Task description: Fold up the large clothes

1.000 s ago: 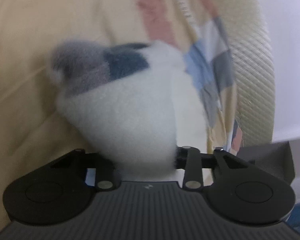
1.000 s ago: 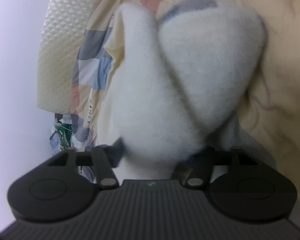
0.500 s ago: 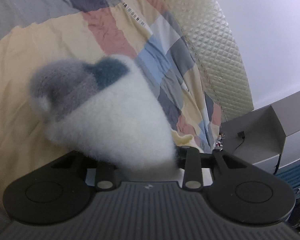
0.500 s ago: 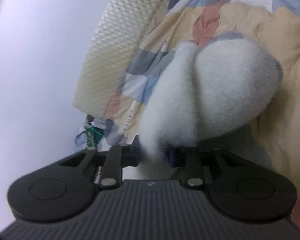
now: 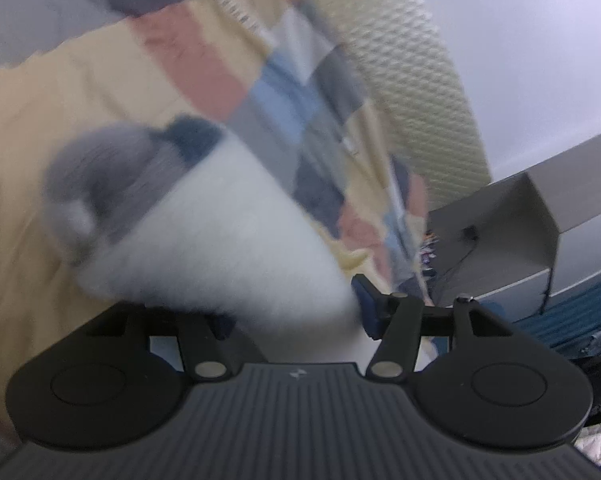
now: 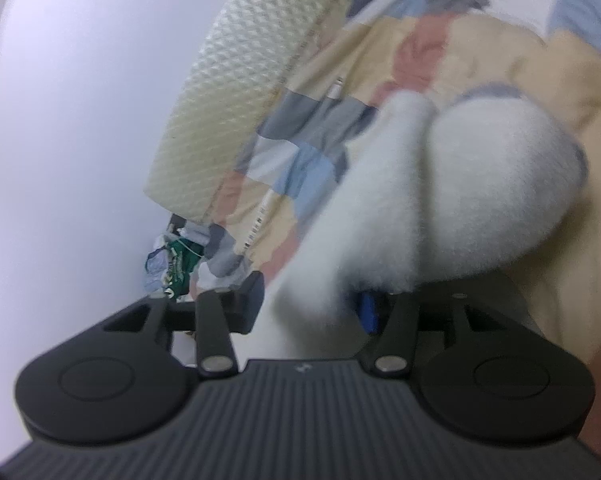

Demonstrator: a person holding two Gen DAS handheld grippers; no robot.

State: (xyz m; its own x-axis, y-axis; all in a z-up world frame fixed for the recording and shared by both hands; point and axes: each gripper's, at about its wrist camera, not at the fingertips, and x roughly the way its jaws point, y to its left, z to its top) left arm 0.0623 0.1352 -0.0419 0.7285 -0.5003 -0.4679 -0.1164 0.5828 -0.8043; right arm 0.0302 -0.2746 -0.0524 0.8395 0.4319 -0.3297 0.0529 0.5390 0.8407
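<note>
Underneath, spread wide: a patchwork quilt (image 5: 80, 92) in cream, pink, blue and grey, bordered by a cream diamond-textured headboard (image 6: 240, 80) against pale wall. Smaller, bunched above the quilt: white fleecy garment (image 5: 204, 240) with grey patches, clamped by left gripper (image 5: 292, 316) and pinched likewise by right gripper (image 6: 312, 304).

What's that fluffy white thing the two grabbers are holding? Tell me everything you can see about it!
It is a fluffy garment, mostly white and fleecy-looking, with a grey patch and a dark blue patch at its far end. It is bunched into soft, rounded lumps, not folded flat. The left gripper and the right gripper each pinch a bit of it, holding it above the patchwork quilt on the bed. Both views are blurry, so seams or sleeves cannot be made out.
</note>
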